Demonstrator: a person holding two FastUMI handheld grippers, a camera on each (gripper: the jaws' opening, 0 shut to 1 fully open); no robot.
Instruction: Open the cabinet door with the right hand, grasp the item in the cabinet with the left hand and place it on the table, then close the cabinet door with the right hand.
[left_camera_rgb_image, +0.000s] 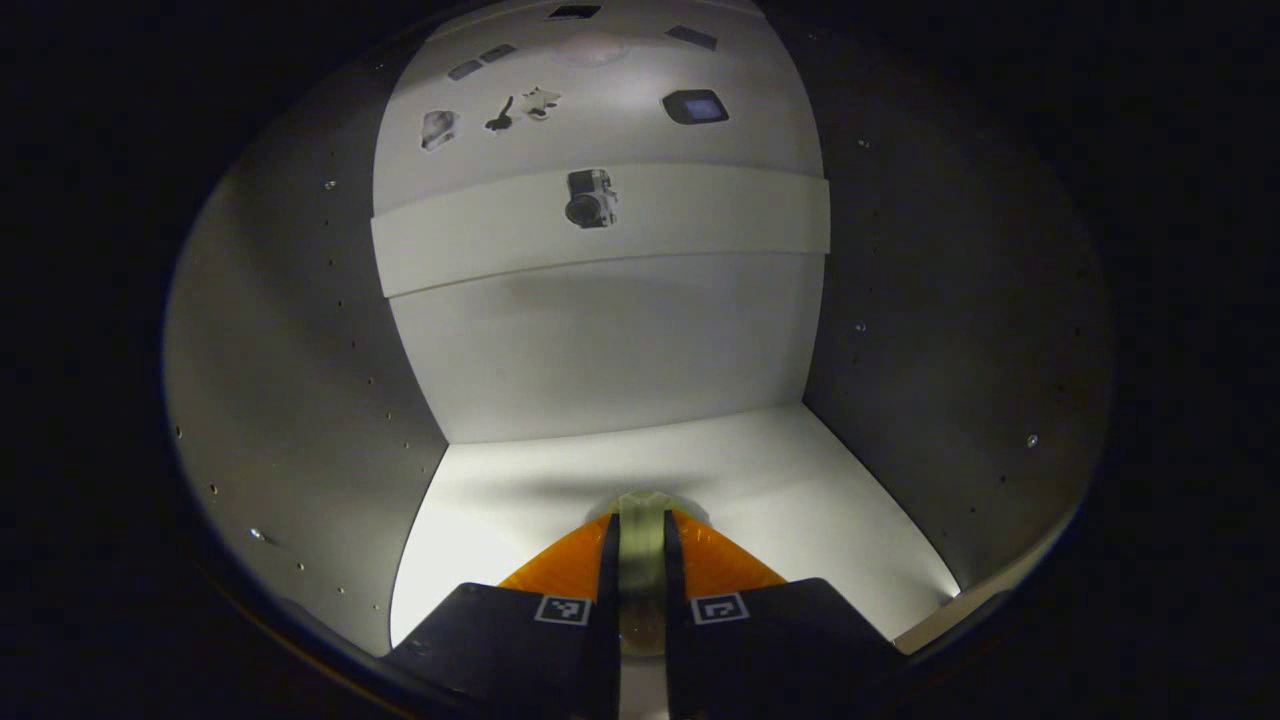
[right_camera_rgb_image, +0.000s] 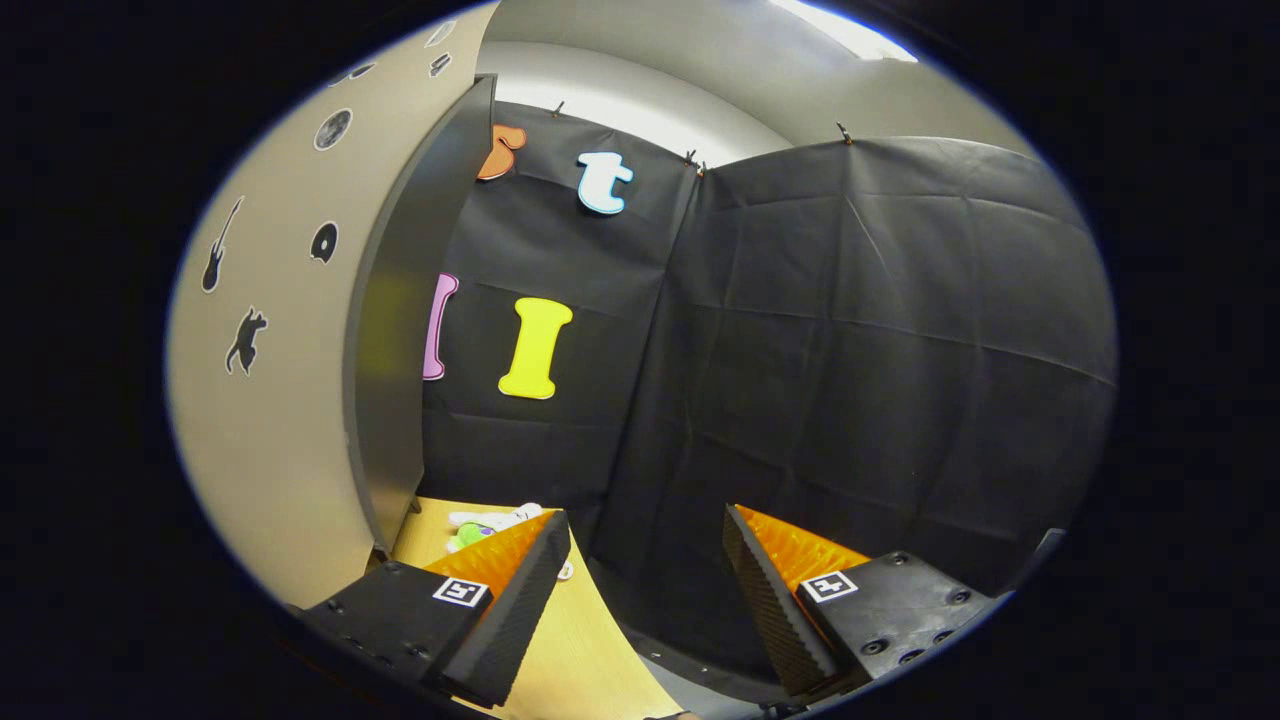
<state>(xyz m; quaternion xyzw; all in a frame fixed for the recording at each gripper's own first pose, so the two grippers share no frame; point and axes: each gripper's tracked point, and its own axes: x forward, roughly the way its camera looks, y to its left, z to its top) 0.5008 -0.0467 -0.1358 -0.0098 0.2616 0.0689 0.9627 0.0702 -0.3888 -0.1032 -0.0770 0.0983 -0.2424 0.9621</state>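
inside the cabinet, near its front edge, the left gripper pinches a thin pale-rimmed item between narrow fingers. such a slim hold could slip on lifting out. the right gripper hangs wide open beside the open door.

Cabinet open, pale inside, shelf across back; door swung wide, stickers on its face. Pale translucent round item upright, edge-on, on cabinet floor, pinched between left claw fingers
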